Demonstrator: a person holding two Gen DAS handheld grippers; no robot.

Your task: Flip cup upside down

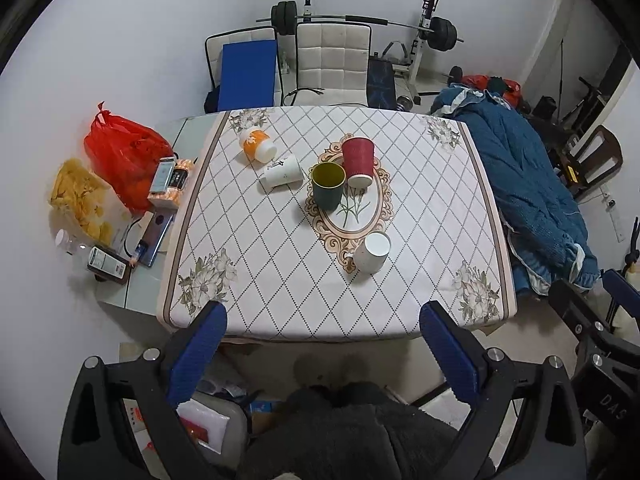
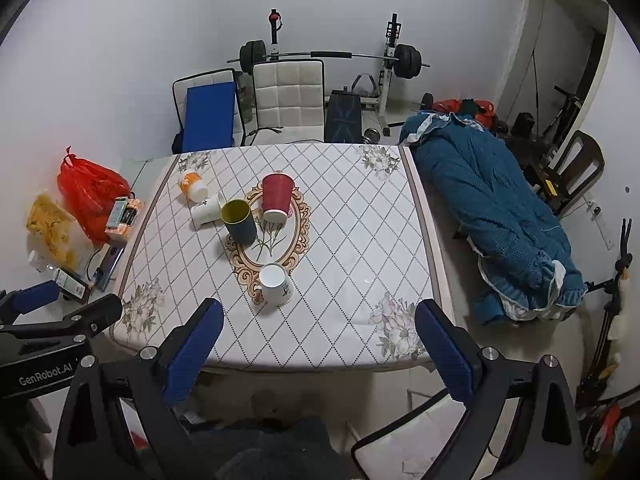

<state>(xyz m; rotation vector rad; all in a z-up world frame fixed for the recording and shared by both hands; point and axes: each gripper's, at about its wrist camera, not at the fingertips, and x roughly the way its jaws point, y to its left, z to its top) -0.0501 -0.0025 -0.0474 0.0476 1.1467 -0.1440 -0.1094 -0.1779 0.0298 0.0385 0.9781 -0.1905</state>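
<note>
Several cups sit on a table with a patterned cloth (image 1: 420, 216). A white mug (image 1: 374, 252) stands mouth up nearest me; it also shows in the right wrist view (image 2: 276, 284). A dark green cup (image 1: 328, 186) (image 2: 239, 222) stands mouth up. A red ribbed cup (image 1: 359, 160) (image 2: 276, 198) stands upside down, tilted. A white paper cup (image 1: 281, 172) (image 2: 208, 210) and an orange-white cup (image 1: 258, 145) (image 2: 192, 186) lie on their sides. My left gripper (image 1: 322, 322) and right gripper (image 2: 318, 318) are open and empty, held above the near table edge.
A red bag (image 1: 120, 152), a yellow bag (image 1: 84, 196), boxes and bottles crowd the table's left strip. Two chairs (image 1: 332, 64) and a barbell rack (image 1: 424, 36) stand behind. A blue quilt (image 1: 528, 184) lies to the right.
</note>
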